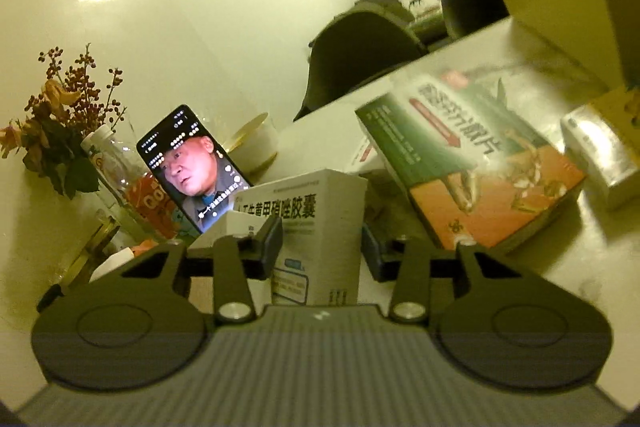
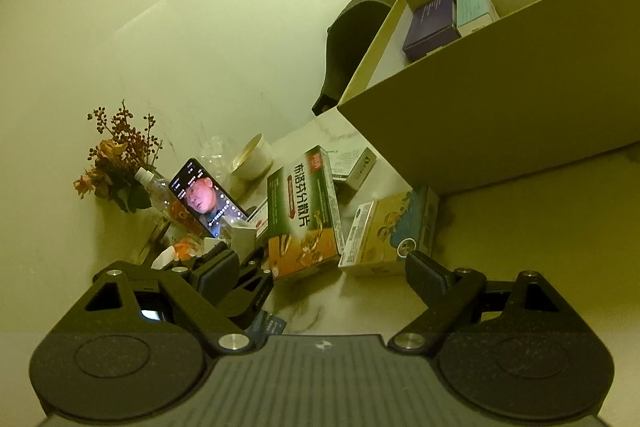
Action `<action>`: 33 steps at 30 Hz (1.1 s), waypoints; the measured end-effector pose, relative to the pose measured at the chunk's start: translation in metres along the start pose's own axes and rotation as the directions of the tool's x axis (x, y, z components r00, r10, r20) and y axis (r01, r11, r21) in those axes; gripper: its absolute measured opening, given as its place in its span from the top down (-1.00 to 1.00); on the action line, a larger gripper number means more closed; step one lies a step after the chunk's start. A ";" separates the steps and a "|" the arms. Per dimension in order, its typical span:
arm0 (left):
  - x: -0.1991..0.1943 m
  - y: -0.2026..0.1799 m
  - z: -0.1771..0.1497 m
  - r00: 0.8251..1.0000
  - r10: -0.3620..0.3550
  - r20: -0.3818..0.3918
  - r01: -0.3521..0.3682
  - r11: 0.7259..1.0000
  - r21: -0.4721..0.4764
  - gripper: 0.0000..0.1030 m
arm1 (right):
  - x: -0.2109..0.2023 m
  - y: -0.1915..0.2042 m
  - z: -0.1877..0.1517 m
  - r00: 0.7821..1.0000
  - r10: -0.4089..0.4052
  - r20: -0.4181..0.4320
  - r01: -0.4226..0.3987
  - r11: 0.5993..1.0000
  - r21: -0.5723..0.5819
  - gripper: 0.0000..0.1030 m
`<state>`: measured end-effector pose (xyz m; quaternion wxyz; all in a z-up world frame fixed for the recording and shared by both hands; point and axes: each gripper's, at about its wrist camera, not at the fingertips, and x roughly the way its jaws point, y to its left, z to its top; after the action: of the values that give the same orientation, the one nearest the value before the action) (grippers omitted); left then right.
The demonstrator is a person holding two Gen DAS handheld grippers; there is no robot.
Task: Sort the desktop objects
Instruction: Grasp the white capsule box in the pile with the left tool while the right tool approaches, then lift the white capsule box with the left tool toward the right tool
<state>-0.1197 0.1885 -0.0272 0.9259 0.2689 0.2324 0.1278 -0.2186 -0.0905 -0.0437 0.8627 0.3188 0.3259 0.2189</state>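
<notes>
Bin (image 2: 480, 99): large open cardboard box at the right of the table, up and right of the right gripper; a purple box (image 2: 432, 23) and a pale teal box (image 2: 476, 7) already lie inside.
Table (image 2: 540, 247): pale marble top carrying a loose cluster of medicine boxes left of the bin.
Green box (image 1: 472, 163): biggest loose item, green and orange, lying flat; its long axis runs away from both grippers, up and to the left in the right wrist view.
Yellow box (image 2: 392, 231): flat, just right of the green box, close in front of the right gripper and nearer to it than to the left.
White box (image 1: 320, 227): standing upright between the left gripper's fingers, printed face toward the camera, long axis vertical.
Left gripper (image 1: 320, 247): pads closed in against the white box's two sides, so it looks pinched, though the right-hand contact sits in shadow.
Right gripper (image 2: 320, 279): fingers spread wide, nothing between them.
Key relation: the held white box must likely travel rightward over the green box to reach the bin; the right gripper is better placed for the yellow box.
</notes>
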 end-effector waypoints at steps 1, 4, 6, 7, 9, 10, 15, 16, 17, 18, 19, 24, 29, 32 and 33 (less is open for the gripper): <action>-0.003 0.003 0.000 1.000 -0.009 0.014 0.010 1.000 -0.018 0.26 | 0.001 0.000 0.000 1.000 0.000 -0.002 0.000 1.000 0.000 -0.78; -0.012 0.014 -0.001 0.998 -0.040 0.056 0.045 0.996 -0.083 0.29 | 0.003 0.001 -0.001 1.000 0.000 -0.008 0.000 1.000 0.001 -0.78; -0.018 0.022 -0.002 0.995 -0.053 0.085 0.064 0.990 -0.127 0.33 | 0.005 0.001 -0.002 1.000 -0.001 -0.013 0.001 1.000 0.001 -0.78; -0.020 0.025 -0.003 0.994 -0.059 0.096 0.073 0.986 -0.148 0.34 | 0.006 0.002 -0.002 1.000 -0.001 -0.015 0.001 1.000 0.001 -0.78; -0.026 0.031 -0.004 0.990 -0.071 0.118 0.092 0.978 -0.188 0.35 | 0.007 0.003 -0.003 1.000 0.000 -0.019 0.000 1.000 -0.001 -0.78; -0.029 0.033 -0.004 0.989 -0.074 0.128 0.100 0.974 -0.204 0.37 | 0.008 0.004 -0.004 1.000 0.000 -0.021 0.000 1.000 -0.001 -0.78; -0.041 0.038 -0.007 0.981 -0.093 0.173 0.136 0.956 -0.259 0.39 | 0.010 0.008 -0.006 1.000 0.003 -0.031 -0.003 1.000 -0.010 -0.78; -0.043 0.038 -0.008 0.979 -0.100 0.180 0.146 0.952 -0.269 0.39 | 0.011 0.008 -0.006 0.999 0.003 -0.032 -0.003 1.000 -0.011 -0.78; -0.045 0.038 -0.009 0.976 -0.109 0.187 0.160 0.947 -0.280 0.39 | 0.011 0.009 -0.007 0.999 0.002 -0.035 -0.002 1.000 -0.014 -0.78; -0.048 0.038 -0.010 0.974 -0.119 0.193 0.172 0.942 -0.289 0.39 | 0.011 0.011 -0.008 0.999 0.001 -0.037 -0.001 1.000 -0.016 -0.78; -0.051 0.038 -0.011 0.972 -0.128 0.198 0.184 0.938 -0.294 0.39 | 0.012 0.012 -0.009 0.999 0.001 -0.040 -0.002 1.000 -0.019 -0.78; -0.063 0.036 -0.015 0.964 -0.169 0.204 0.228 0.924 -0.309 0.39 | 0.013 0.017 -0.013 0.999 0.005 -0.050 -0.007 1.000 -0.028 -0.78; -0.070 0.042 -0.021 0.960 -0.202 0.192 0.260 0.900 -0.350 0.39 | 0.017 0.024 -0.018 0.997 0.017 -0.069 -0.020 0.999 -0.040 -0.78; -0.074 0.045 -0.026 0.956 -0.231 0.180 0.284 0.881 -0.378 0.39 | 0.020 0.030 -0.021 0.996 0.026 -0.085 -0.031 0.998 -0.053 -0.78; -0.075 0.045 -0.027 0.954 -0.242 0.177 0.294 0.874 -0.386 0.39 | 0.021 0.033 -0.022 0.995 0.030 -0.091 -0.035 0.998 -0.059 -0.78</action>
<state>-0.2027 0.2105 0.0051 0.9828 0.0422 0.1778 0.0270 -0.2256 -0.0462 -0.0429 0.8527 0.2879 0.3523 0.2568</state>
